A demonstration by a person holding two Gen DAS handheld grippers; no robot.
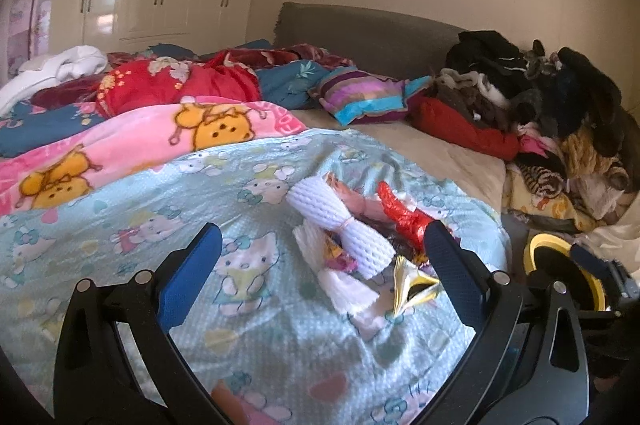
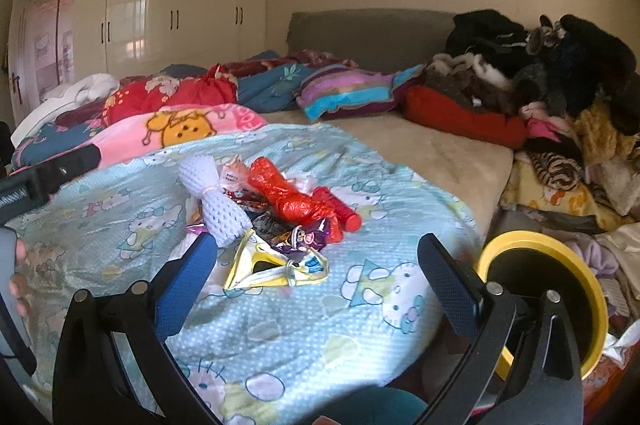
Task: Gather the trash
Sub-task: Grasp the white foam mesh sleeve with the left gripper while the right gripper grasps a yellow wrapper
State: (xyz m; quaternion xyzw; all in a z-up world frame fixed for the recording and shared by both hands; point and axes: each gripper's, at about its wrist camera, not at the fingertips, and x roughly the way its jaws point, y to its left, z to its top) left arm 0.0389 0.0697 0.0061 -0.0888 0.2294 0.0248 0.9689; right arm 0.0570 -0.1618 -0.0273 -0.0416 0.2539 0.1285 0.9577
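Left wrist view shows the left gripper [image 1: 320, 277] with its blue-padded fingers [image 1: 188, 281] spread wide and empty, held low over the bed and aimed at the headboard [image 1: 368, 33]. Its right finger tip overlaps the lower end of the red wrapper [image 1: 400, 213]; whether it touches cannot be told. The trash pile lies on the light-blue cat-print blanket [image 1: 140, 225], between the fingers and just beyond them. The white foam net [image 1: 340, 221], tied at its waist, lies with its long axis running from the upper left to the lower right. The gold wrapper [image 1: 412, 285] lies nearest the camera, just inside the right finger.

Right wrist view shows the right gripper [image 2: 316, 273], likewise wide open and holding nothing, level and pointing across the bed. Its left finger [image 2: 184, 289] tip sits just beside the foam net's near end. The red wrapper's long axis runs from the upper left to the lower right, and a red tube [image 2: 340, 209] lies beside it. Purple wrappers [image 2: 300, 237] lie between them and the gold wrapper. A yellow-rimmed bin [image 2: 560, 265] stands beside the bed, behind the right finger. A clothes heap [image 2: 560, 85] covers the bed's right side.
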